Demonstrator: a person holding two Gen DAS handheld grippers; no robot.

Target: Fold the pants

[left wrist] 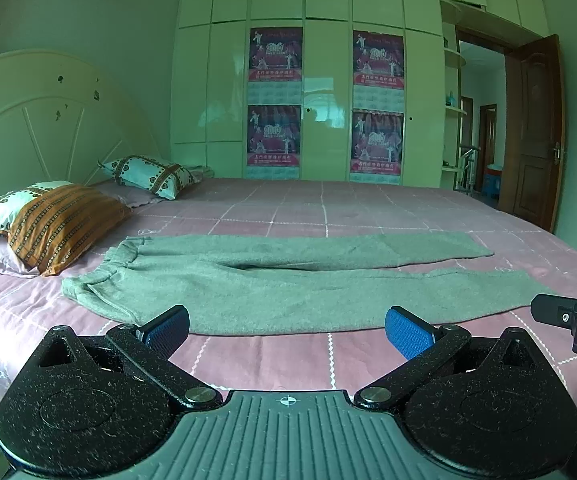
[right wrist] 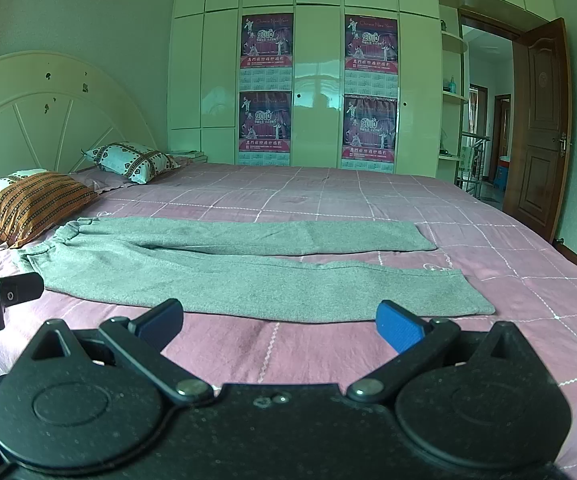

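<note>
The grey pants are laid flat across the pink checked bedspread, waistband towards the pillows, the 2 legs spread apart. Both the left gripper and right gripper are held with jaws spread wide, nothing between them. The fabric is judged soft, limp and light; the near leg's hem and waistband corner are judged best pinched

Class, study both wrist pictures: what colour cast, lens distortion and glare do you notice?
Left wrist view: green cast, fisheye bends the wardrobe lines, dark corners, posters soft. Right wrist view: same cast and bending, window glare on the glossy wardrobe door, posters sharper.
</note>
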